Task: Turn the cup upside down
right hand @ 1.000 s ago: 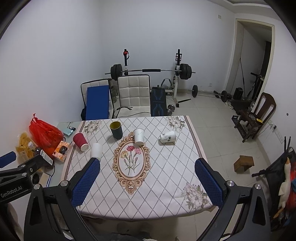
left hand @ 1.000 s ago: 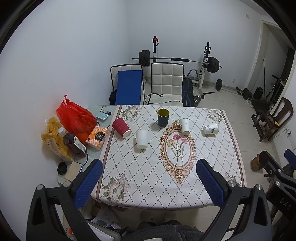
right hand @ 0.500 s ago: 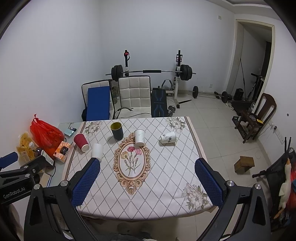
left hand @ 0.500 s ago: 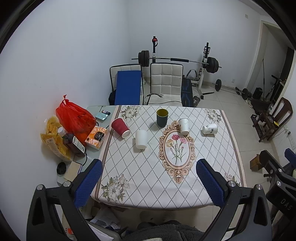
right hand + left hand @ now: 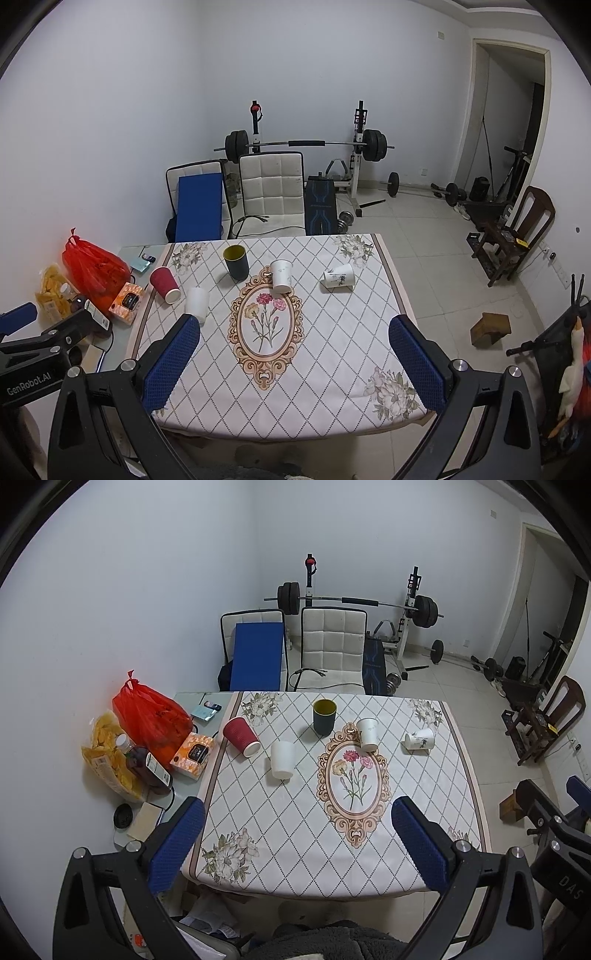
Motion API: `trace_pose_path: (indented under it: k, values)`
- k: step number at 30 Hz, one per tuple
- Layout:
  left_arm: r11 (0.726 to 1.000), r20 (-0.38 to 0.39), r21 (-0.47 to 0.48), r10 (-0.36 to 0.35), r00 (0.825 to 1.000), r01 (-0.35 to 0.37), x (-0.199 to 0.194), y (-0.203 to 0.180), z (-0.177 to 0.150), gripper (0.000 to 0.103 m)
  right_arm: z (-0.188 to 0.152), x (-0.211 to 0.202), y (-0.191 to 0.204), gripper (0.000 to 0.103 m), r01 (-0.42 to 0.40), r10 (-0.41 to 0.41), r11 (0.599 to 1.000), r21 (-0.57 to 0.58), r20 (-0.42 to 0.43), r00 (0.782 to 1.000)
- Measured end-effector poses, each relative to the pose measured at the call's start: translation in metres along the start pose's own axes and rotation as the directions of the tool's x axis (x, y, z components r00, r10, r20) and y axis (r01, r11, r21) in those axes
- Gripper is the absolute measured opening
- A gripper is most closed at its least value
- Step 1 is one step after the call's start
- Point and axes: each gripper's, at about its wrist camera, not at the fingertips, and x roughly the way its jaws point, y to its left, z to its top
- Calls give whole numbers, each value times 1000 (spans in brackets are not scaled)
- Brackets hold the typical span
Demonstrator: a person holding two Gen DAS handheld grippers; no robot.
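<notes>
Several cups sit on the far half of the table (image 5: 295,849). A dark green cup (image 5: 324,716) stands upright with its mouth up. A red ribbed cup (image 5: 242,736) lies tilted. A plain white cup (image 5: 282,759) stands upside down. A white printed cup (image 5: 368,733) stands upside down, and another white printed cup (image 5: 419,738) lies on its side. My left gripper (image 5: 295,840) is open and empty, high above the near table edge. My right gripper (image 5: 295,354) is open and empty, also above the near edge. The cups also show in the right wrist view (image 5: 235,261).
A side surface to the left holds a red plastic bag (image 5: 149,716), a snack bag (image 5: 107,753), a bottle (image 5: 146,766) and an orange box (image 5: 194,757). Two chairs (image 5: 332,646) and a barbell rack (image 5: 354,602) stand behind the table. A wooden chair (image 5: 517,229) stands right.
Both views have drifted very slightly; the cups have not moved and both grippers stay open.
</notes>
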Motion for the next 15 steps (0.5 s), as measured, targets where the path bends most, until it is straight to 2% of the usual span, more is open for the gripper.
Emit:
trace_pose_path:
  k: [9, 15]
  values:
    - [1000, -18, -3, 9, 1000, -9, 0, -4, 8, 103, -1, 3, -1, 103, -8, 8, 1000, 8, -4, 1000]
    - [998, -56, -52, 44, 997, -47, 33, -7, 13, 103, -1, 31, -5, 103, -36, 36, 999, 12, -42, 998]
